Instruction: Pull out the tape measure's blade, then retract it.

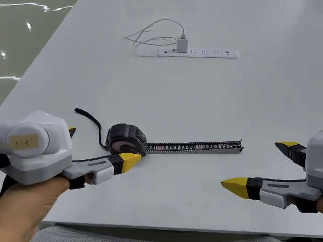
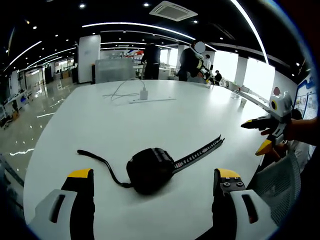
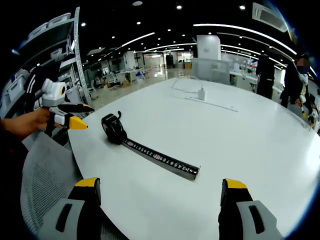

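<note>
Tape measure [image 1: 126, 139] sits on the white bench [image 1: 176, 96] with its blade [image 1: 194, 147] drawn out flat across the surface toward the right tongs [image 1: 251, 164].

The left tongs [image 1: 103, 145] are spread wide around the black case without clamping it. In the left gripper view the tongs [image 2: 154, 173] have bare bench on either side of the case [image 2: 150, 170], between it and each yellow tip. In the head view one yellow tip lies just beside the case's near edge; whether it touches cannot be told. A hand [image 1: 25, 206] holds these tongs from below.

The right tongs are also spread wide and hold nothing. They hover near the blade's free end, apart from it. In the right gripper view the tongs [image 3: 160, 183] point at the hooked end of the blade [image 3: 160, 159], with the case [image 3: 112, 127] beyond it and the left tongs [image 3: 86, 116] just past that.

A black wrist strap [image 1: 91, 118] curls away from the case, on the side away from the blade. Farther back on the bench lies a white power strip [image 1: 199, 52] with a white charger [image 1: 181, 44] plugged in and a thin cable [image 1: 151, 33] looping from it. To the left of the bench is a glossy greenish floor [image 1: 25, 40]. The left gripper view takes in the right tongs [image 2: 252, 137] at its right side and people [image 2: 190, 62] standing beyond the bench's far end.
</note>
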The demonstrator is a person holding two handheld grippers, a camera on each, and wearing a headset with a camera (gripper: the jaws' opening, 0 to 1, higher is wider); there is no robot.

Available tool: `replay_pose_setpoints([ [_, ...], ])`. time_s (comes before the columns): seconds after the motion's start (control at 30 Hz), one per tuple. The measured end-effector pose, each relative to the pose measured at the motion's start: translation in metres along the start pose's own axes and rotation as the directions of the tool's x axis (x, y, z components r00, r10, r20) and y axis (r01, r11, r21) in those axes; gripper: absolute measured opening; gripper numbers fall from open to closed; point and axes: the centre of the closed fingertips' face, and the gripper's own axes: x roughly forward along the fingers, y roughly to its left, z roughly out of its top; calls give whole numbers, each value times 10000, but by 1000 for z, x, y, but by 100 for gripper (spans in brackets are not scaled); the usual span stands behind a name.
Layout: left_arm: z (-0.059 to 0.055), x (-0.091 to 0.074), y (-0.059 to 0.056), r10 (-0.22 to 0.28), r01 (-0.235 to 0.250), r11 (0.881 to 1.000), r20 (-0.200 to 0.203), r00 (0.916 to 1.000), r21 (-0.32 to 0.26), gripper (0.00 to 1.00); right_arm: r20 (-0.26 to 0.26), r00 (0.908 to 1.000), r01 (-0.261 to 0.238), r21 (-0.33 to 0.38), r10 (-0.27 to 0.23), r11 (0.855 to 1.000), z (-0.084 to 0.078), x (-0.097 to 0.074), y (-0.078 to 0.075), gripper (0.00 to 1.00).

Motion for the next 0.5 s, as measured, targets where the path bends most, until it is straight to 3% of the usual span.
replay_pose_setpoints([
  [0.2,6,13,-1,567,-561,9981,214,9982,-254,97,-29,10000,-38,12,38,10000,0,3,-2,99],
  [0.33,6,21,4,1095,-1090,9938,220,9937,-237,94,-58,10000,-81,-16,80,10000,0,5,-2,99],
  [0.4,3,27,7,1244,-1244,9910,-28,9922,-504,92,-62,9999,-91,-10,91,10000,1,5,-3,99],
  [0.5,4,34,9,1409,-1403,9885,66,9900,-565,88,-71,9999,-119,-17,119,9999,1,6,-3,99],
])
